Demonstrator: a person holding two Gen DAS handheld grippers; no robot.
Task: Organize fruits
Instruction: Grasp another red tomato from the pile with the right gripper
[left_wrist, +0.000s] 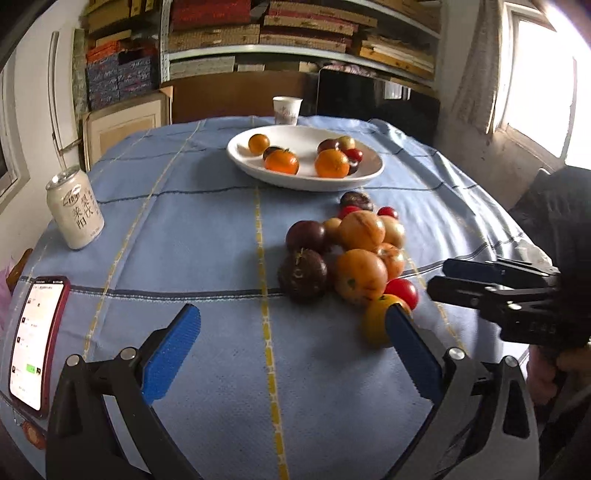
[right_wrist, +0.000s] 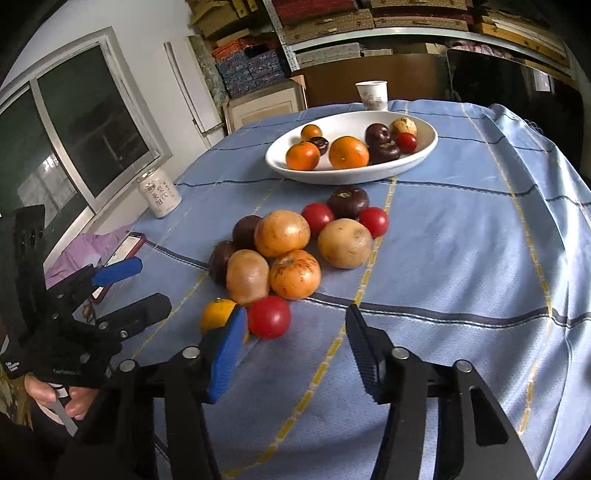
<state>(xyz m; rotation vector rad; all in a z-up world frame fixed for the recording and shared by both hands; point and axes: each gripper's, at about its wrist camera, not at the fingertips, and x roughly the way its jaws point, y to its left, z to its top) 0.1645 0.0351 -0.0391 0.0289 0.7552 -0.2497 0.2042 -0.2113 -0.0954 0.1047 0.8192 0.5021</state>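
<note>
A pile of loose fruit (left_wrist: 354, 254) lies on the blue cloth: orange, tan, dark purple and small red ones; it also shows in the right wrist view (right_wrist: 288, 254). A white oval plate (left_wrist: 306, 177) (right_wrist: 424, 155) behind it holds several fruits. My left gripper (left_wrist: 291, 354) is open and empty, just short of the pile, its right pad beside a small orange fruit (left_wrist: 373, 325) (right_wrist: 216, 314). My right gripper (right_wrist: 295, 350) is open and empty, with a red tomato (right_wrist: 268, 316) just ahead of its left pad; it shows from the side in the left wrist view (left_wrist: 439, 278).
A white drink can (left_wrist: 75, 208) (right_wrist: 159, 194) stands at the left. A phone in a red case (left_wrist: 35, 343) (right_wrist: 123, 249) lies at the left edge. A paper cup (left_wrist: 287, 109) (right_wrist: 373, 95) stands behind the plate. Shelves with boxes lie beyond the table.
</note>
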